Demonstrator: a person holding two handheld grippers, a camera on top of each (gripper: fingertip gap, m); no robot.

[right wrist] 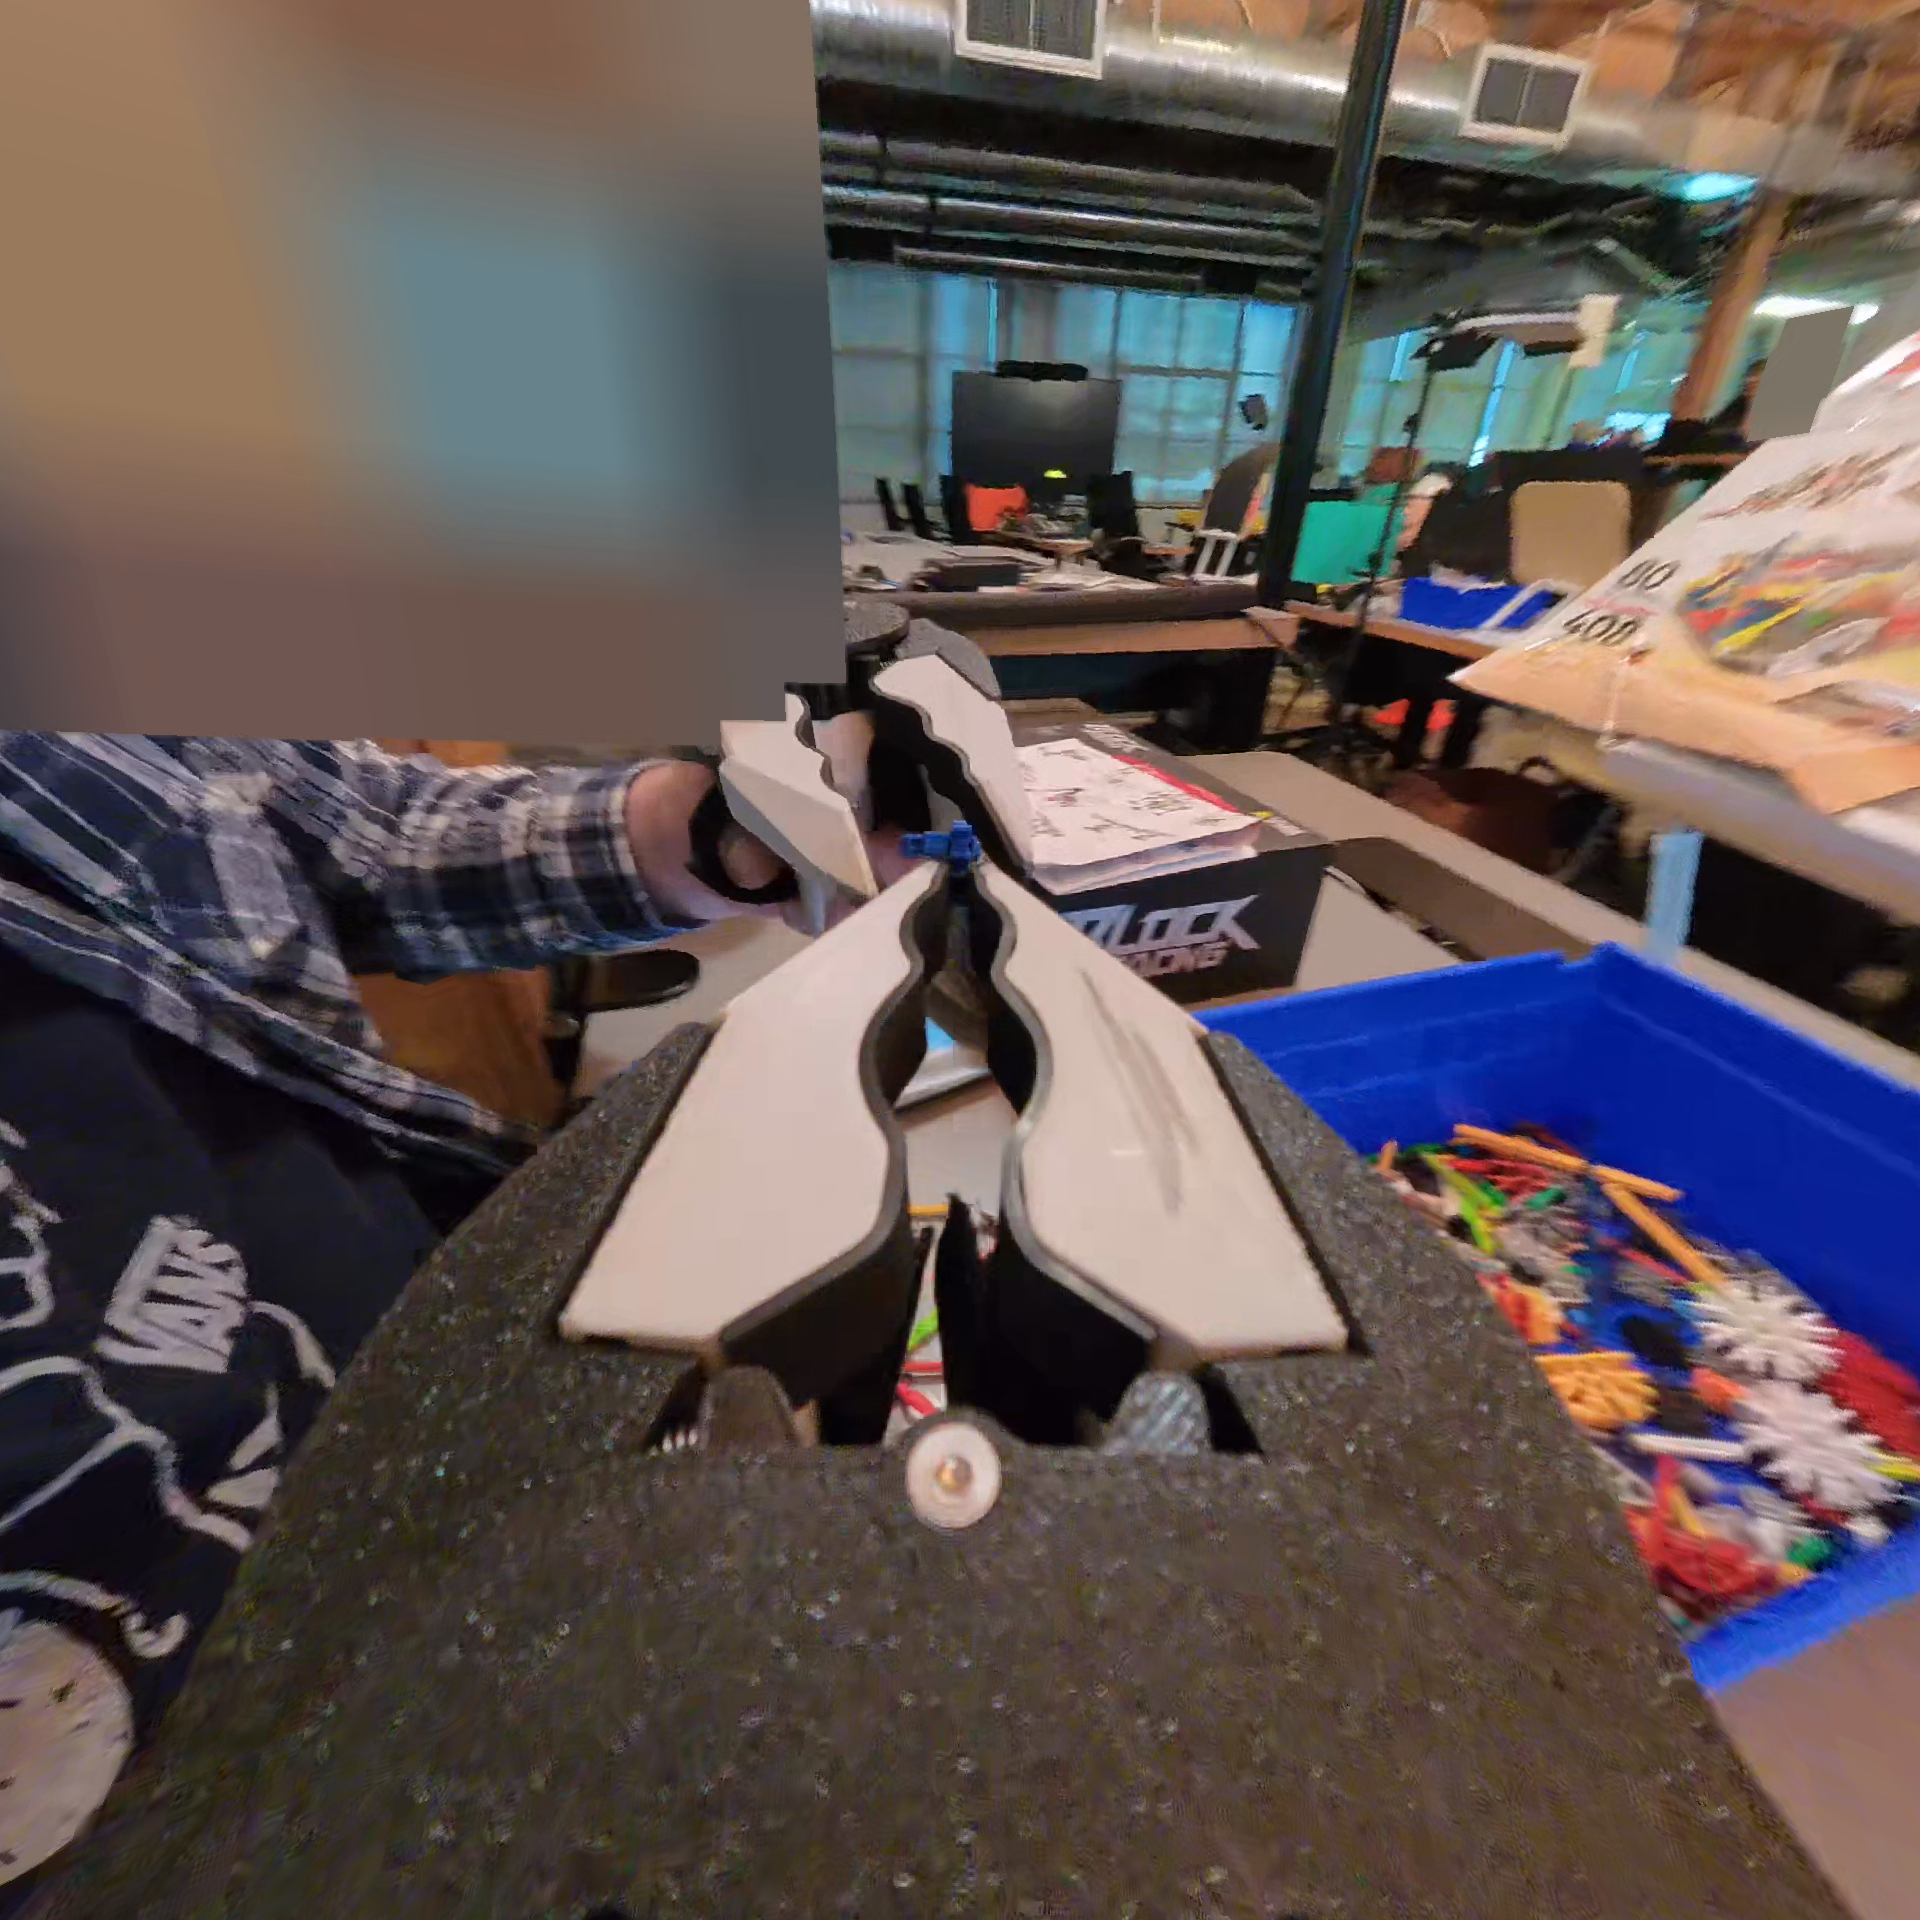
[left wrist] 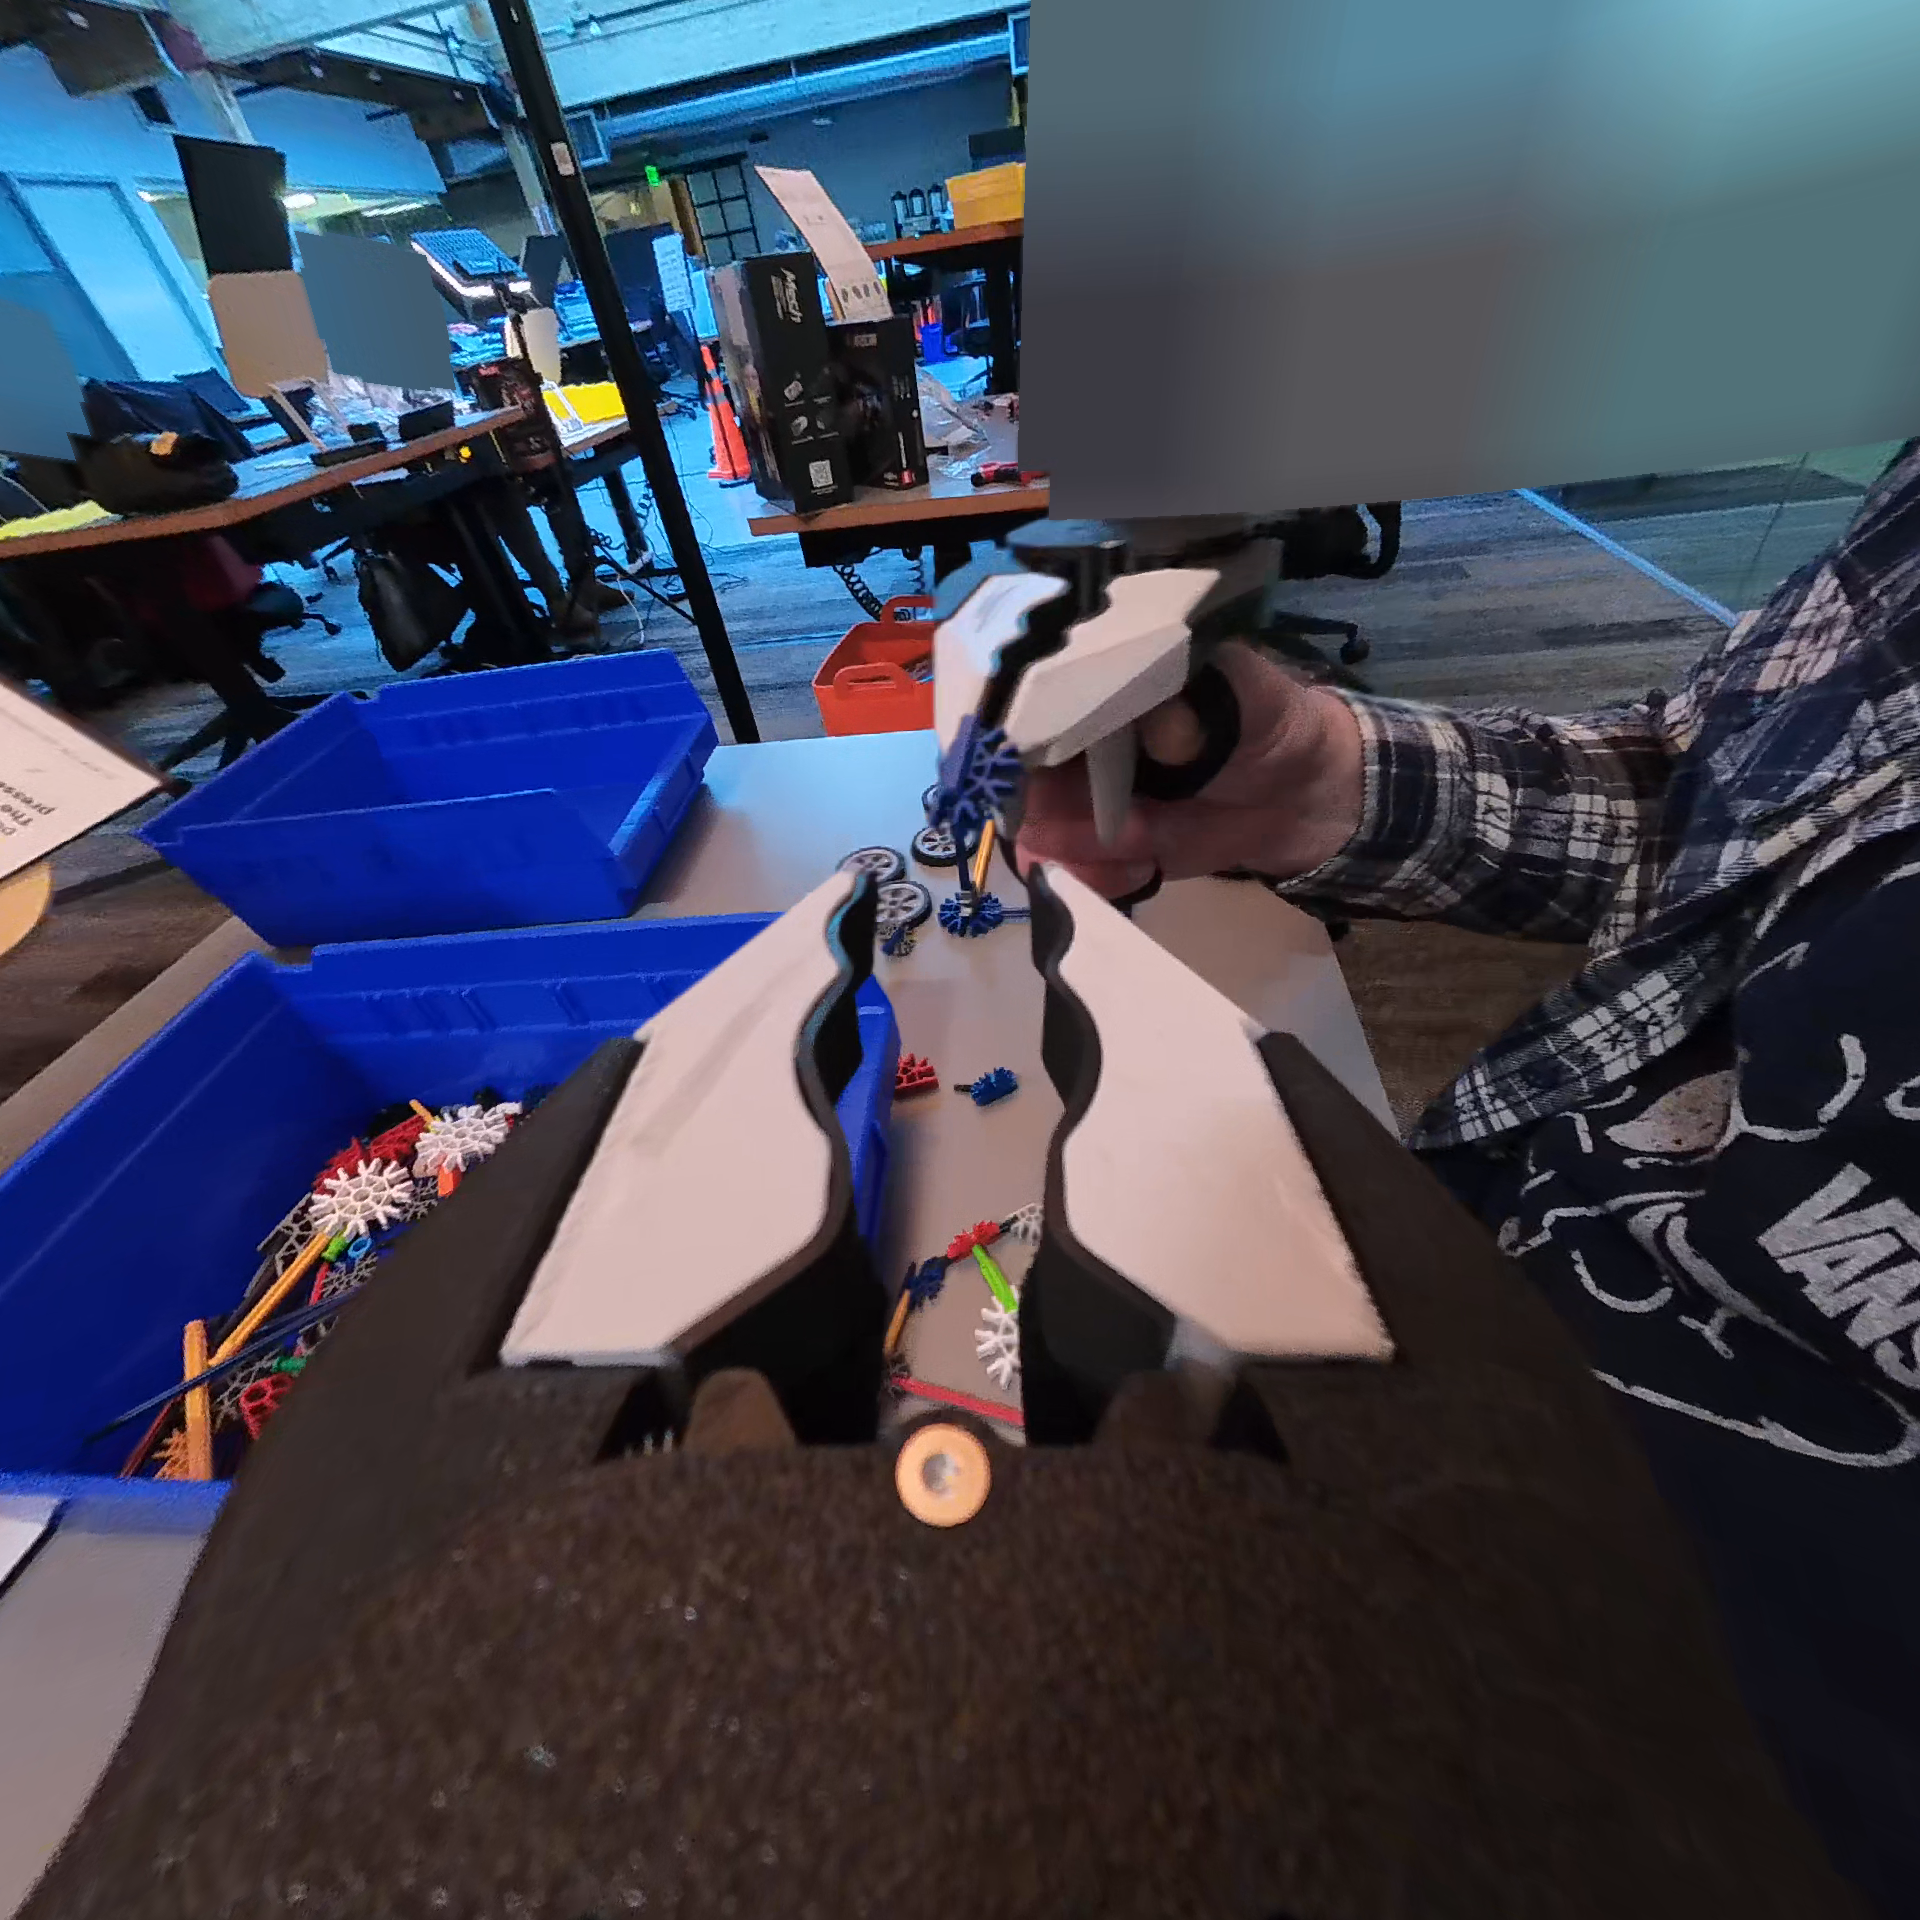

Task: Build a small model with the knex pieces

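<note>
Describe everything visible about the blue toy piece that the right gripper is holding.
The blue snowflake connector looks like moulded plastic with radiating spokes. It is pinched between the fingertips of the right gripper, held above the table. A thin blue rod runs from it down to a second blue connector near small wheels.

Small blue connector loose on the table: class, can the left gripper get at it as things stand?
Likely yes: the left gripper is open; the small blue connector lies uncovered on bare table.
</note>
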